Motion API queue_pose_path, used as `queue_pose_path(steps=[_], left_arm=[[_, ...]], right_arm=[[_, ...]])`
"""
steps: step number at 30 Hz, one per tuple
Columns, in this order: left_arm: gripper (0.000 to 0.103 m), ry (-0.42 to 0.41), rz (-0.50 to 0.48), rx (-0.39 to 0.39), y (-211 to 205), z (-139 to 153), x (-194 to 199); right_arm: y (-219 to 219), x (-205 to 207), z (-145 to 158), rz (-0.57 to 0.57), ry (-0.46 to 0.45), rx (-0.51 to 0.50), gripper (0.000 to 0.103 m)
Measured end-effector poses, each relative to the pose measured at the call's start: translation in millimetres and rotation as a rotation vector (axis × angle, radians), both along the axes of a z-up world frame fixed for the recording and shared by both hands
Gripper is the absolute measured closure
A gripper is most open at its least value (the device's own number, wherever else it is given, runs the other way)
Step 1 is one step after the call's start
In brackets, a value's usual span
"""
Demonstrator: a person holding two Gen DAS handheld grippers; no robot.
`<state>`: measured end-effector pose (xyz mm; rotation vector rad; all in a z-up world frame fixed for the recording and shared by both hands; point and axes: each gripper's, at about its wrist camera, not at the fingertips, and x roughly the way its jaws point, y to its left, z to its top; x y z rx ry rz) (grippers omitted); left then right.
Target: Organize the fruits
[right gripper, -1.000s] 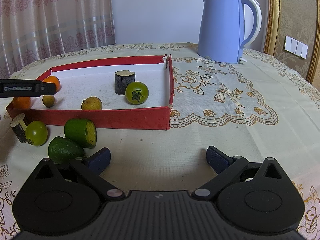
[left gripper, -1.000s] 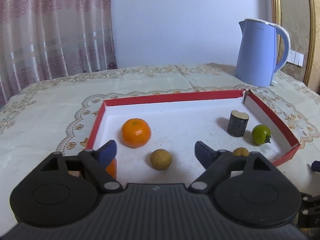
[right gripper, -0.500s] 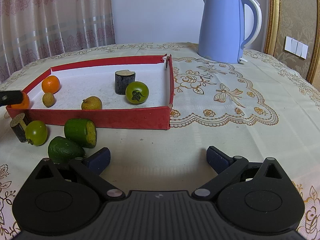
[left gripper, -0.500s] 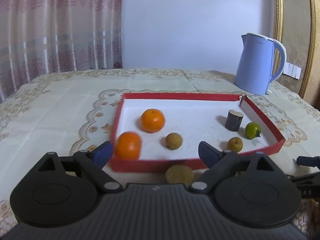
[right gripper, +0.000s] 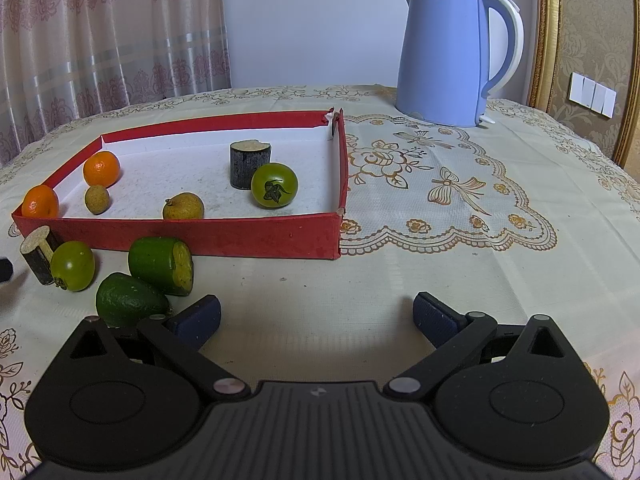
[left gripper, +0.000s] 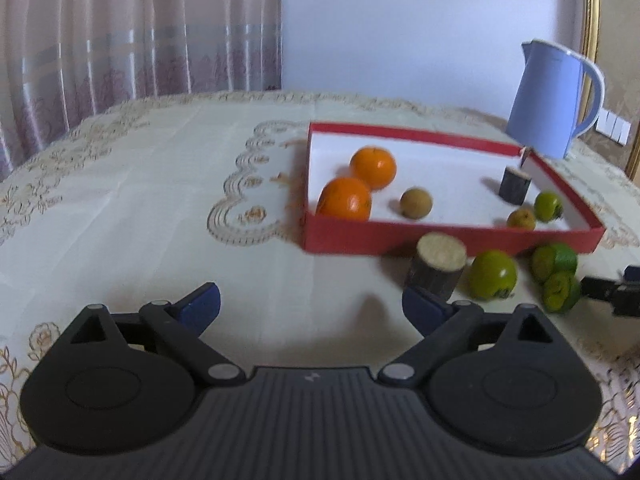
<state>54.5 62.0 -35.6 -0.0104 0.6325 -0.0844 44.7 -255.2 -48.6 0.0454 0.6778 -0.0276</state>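
Since the earlier left-wrist frame, the left gripper [left gripper: 311, 304] has drawn back out of the red tray [left gripper: 448, 236] and off to its left, so the tray now sits ahead and to the right of it. Its jaws have just been opening and stand wide, with only bare tablecloth [left gripper: 152, 200] between them.

From the left wrist, two oranges [left gripper: 345, 199] lie in the tray's near left corner, touching or nearly so. A small brown fruit [left gripper: 416, 202] rests just right of them. Farther right in the tray are a dark stump-like cylinder [left gripper: 515, 185], a second brown fruit [left gripper: 521, 219] and a green tomato [left gripper: 548, 206]. Outside the tray, beyond the right fingertip, a second cylinder [left gripper: 437, 266] stands against the tray wall, with another green tomato [left gripper: 492, 275] just right of it and two cut green fruits [left gripper: 557, 270] farther right. A blue kettle [left gripper: 550, 100] stands beyond the tray. The picture is slightly blurred.

From the right wrist, nothing has shifted: the right gripper [right gripper: 317, 316] hangs over the cloth with its jaws spread and nothing between them. The tray lies ahead and to the left, holding the same six pieces. The two cut green fruits sit just beyond the left fingertip [right gripper: 199, 318], one nearly touching it. The loose tomato and cylinder lie farther left, touching each other. The kettle stands ahead and to the right.
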Motion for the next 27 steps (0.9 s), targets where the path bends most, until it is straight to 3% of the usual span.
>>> queue_pose_path(steps=[14, 19, 27], left_arm=[[0.000, 0.035, -0.010, 0.031, -5, -9, 4], [0.000, 0.038, -0.009, 0.043, -7, -9, 4], [0.000, 0.037, -0.010, 0.042, -7, -9, 4]], right_arm=[[1, -2, 0, 0.008, -0.005, 0.006, 0.000], [1, -20, 3, 0.021, -0.035, 0.104, 0.000], [46, -30, 8, 0.097, -0.032, 0.063, 0.000]])
